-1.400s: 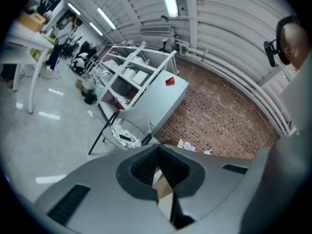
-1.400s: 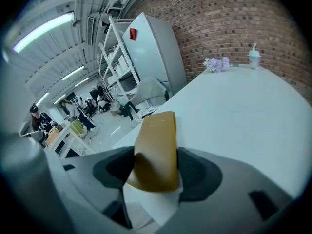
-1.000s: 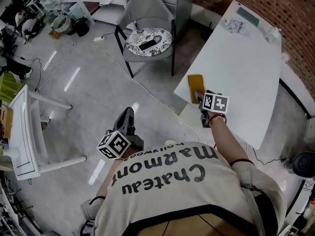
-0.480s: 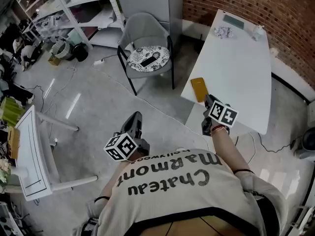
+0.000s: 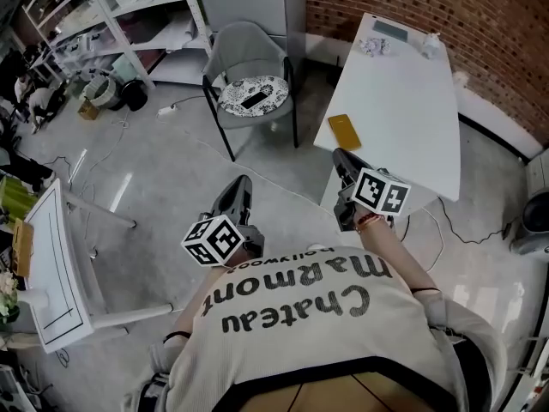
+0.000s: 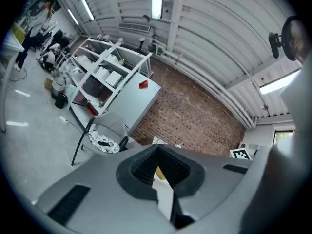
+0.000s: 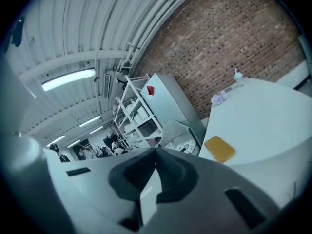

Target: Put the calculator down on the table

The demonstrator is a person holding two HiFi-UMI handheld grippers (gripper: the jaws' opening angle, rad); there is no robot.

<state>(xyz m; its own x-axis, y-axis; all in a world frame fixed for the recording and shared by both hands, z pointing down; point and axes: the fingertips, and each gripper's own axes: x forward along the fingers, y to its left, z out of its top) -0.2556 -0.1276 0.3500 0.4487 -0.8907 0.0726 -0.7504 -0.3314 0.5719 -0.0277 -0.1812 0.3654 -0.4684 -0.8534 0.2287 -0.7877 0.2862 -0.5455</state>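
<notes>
The yellow calculator (image 5: 344,131) lies flat near the near-left edge of the white table (image 5: 403,101). It also shows in the right gripper view, calculator (image 7: 220,148), on the table (image 7: 263,116). My right gripper (image 5: 340,156) hovers just short of the table's edge, apart from the calculator, jaws shut with nothing between them (image 7: 156,151). My left gripper (image 5: 243,181) is held over the floor to the left, pointing about level, jaws closed tip to tip and empty (image 6: 157,149).
A grey chair (image 5: 253,84) with a patterned cushion and a dark flat object stands left of the table. Small items (image 5: 373,45) sit at the table's far end by the brick wall. Shelving (image 5: 129,7) is at back left, a white stand (image 5: 51,256) at left.
The right gripper has drawn back and up from the calculator, which stays on the table. The left gripper has also risen. The view has shifted back from the table.
</notes>
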